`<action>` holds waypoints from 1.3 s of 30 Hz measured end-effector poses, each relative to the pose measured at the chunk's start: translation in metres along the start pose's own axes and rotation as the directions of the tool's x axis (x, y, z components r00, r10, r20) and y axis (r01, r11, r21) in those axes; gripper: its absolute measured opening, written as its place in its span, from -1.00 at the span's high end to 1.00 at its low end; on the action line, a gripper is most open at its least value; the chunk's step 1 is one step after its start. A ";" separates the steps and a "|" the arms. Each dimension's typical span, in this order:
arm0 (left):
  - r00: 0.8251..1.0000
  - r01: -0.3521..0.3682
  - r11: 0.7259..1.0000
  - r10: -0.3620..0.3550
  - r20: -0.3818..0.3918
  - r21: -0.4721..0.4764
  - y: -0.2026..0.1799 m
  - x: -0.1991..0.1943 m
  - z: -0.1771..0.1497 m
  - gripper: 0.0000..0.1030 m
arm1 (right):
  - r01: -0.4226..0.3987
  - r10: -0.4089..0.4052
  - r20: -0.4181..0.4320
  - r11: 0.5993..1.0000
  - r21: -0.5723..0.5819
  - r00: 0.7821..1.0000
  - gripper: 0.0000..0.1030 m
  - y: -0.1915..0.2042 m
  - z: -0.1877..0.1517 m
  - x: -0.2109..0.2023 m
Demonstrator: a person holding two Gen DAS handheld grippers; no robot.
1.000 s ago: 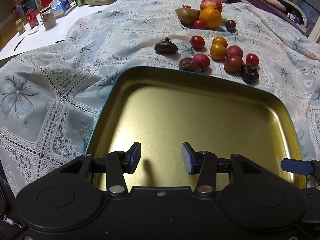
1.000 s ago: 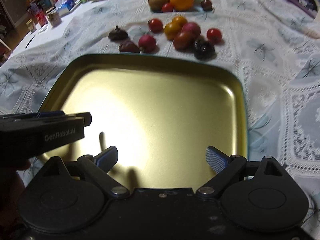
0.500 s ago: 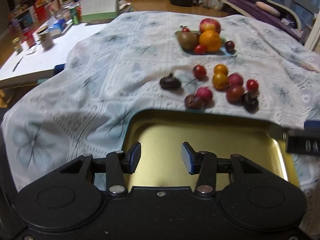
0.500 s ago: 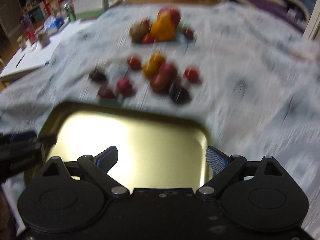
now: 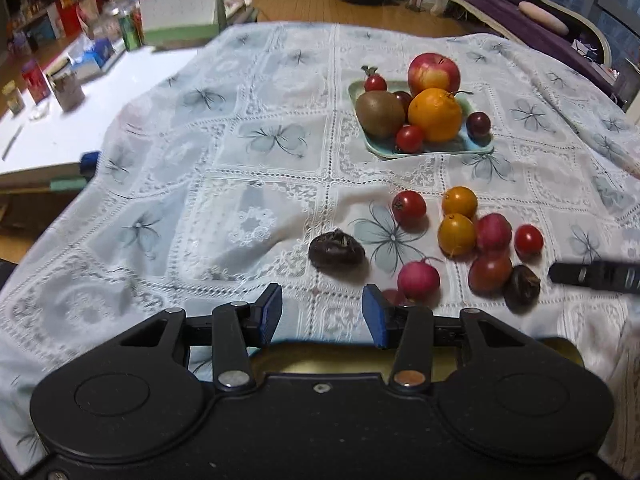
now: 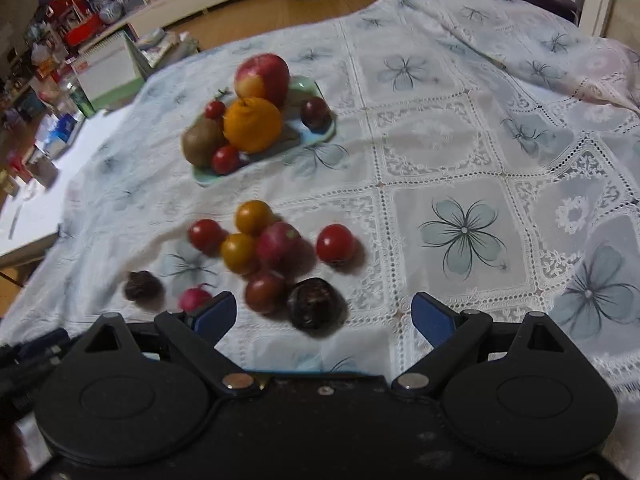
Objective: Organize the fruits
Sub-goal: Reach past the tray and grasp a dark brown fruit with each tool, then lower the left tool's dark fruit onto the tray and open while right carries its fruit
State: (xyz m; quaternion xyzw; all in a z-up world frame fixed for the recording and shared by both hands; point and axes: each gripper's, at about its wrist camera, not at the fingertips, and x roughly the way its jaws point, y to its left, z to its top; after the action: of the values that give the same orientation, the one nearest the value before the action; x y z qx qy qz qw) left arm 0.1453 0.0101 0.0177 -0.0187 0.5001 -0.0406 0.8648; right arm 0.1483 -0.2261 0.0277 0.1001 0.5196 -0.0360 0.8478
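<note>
Gold tray point(image 5: 560, 350) now mostly hidden

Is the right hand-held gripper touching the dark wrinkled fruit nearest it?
Apart. The right wrist view shows the right hand-held gripper open, cloth visible between each pad and the dark wrinkled fruit.

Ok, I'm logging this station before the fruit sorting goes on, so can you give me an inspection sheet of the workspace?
Surface: white lace tablecloth with flower prints, wrinkled.
Job's things: green plate holding an apple, an orange, a kiwi and small fruits; loose small red, yellow and dark fruits on the cloth, including a dark fruit just ahead of the right tool; gold tray edge at the near side.
Clutter: jars, boxes and a calendar on the white side table.
Grippers: left tool open, empty; right tool open wide, empty.
Cables: nothing seen.
Surroundings: wood floor, purple sofa, shelves.
</note>
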 end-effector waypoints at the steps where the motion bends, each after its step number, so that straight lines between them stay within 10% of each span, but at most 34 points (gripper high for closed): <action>1: 1.000 0.005 1.000 -0.005 -0.014 0.004 0.000 0.005 0.004 -0.03 | 0.002 -0.002 -0.016 1.000 -0.006 1.000 -0.89 0.000 0.001 0.007; 12: 0.997 0.010 0.998 -0.005 -0.077 0.061 -0.014 0.039 0.028 -0.03 | 0.032 -0.036 -0.100 0.998 -0.046 0.994 -0.80 0.007 0.003 0.053; 20: 0.993 0.017 0.998 -0.010 -0.115 0.058 -0.017 0.057 0.033 -0.03 | -0.040 0.036 -0.149 0.999 -0.028 0.988 0.17 0.007 0.011 0.065; 39: 0.993 0.008 1.000 -0.006 -0.121 0.022 -0.012 0.076 0.040 -0.01 | -0.026 0.020 -0.097 0.997 -0.067 0.995 0.09 0.012 0.004 0.068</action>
State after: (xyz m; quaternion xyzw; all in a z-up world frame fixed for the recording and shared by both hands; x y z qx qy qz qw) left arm 0.2169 -0.0087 -0.0270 -0.0080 0.5512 -0.0504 0.8328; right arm 0.1850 -0.2124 -0.0298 0.0787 0.5596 -0.0036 0.8250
